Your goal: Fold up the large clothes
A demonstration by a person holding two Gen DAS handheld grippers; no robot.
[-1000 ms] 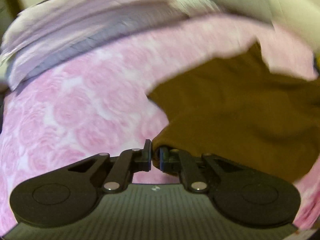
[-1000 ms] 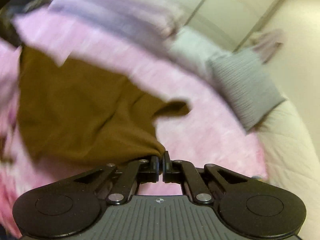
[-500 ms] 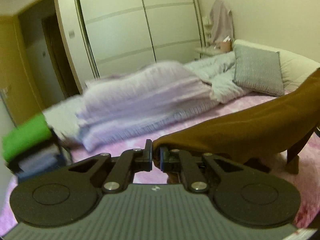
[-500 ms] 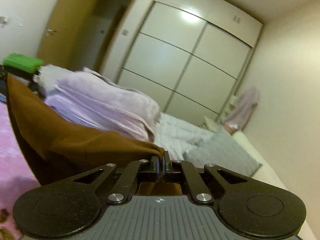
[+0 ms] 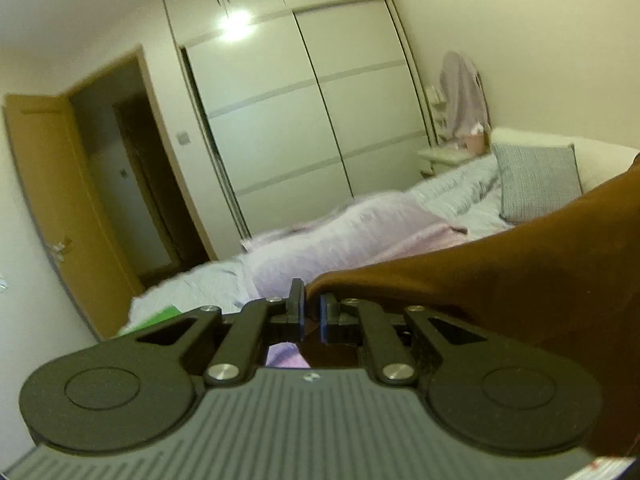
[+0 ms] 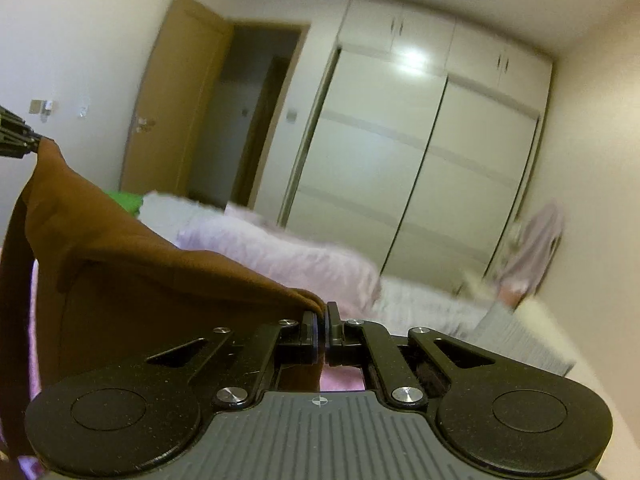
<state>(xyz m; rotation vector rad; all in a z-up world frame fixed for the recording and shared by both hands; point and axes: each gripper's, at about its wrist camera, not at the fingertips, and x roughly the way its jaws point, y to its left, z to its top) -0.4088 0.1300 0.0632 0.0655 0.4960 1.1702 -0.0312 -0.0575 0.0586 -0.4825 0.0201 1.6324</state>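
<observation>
A large brown garment (image 5: 500, 280) hangs in the air, stretched between both grippers above the bed. My left gripper (image 5: 311, 312) is shut on one corner of it, and the cloth runs off to the right. My right gripper (image 6: 322, 326) is shut on the other corner of the brown garment (image 6: 132, 268), which spreads away to the left. At the far left edge of the right wrist view the left gripper (image 6: 16, 138) shows, holding the cloth's far end. The garment's lower part is hidden below both views.
A bed with a pink sheet (image 6: 344, 380) carries a lilac duvet heap (image 5: 360, 232) and a grey pillow (image 5: 536, 184). White sliding wardrobes (image 5: 300, 120) line the back wall. An open wooden door (image 5: 44, 200) stands left. A green folded item (image 6: 128, 200) lies beyond the garment.
Both grippers have risen and tilted up from the bed, lifting the brown garment off the pink sheet. The views now face the wardrobe and door instead of the bed surface.
</observation>
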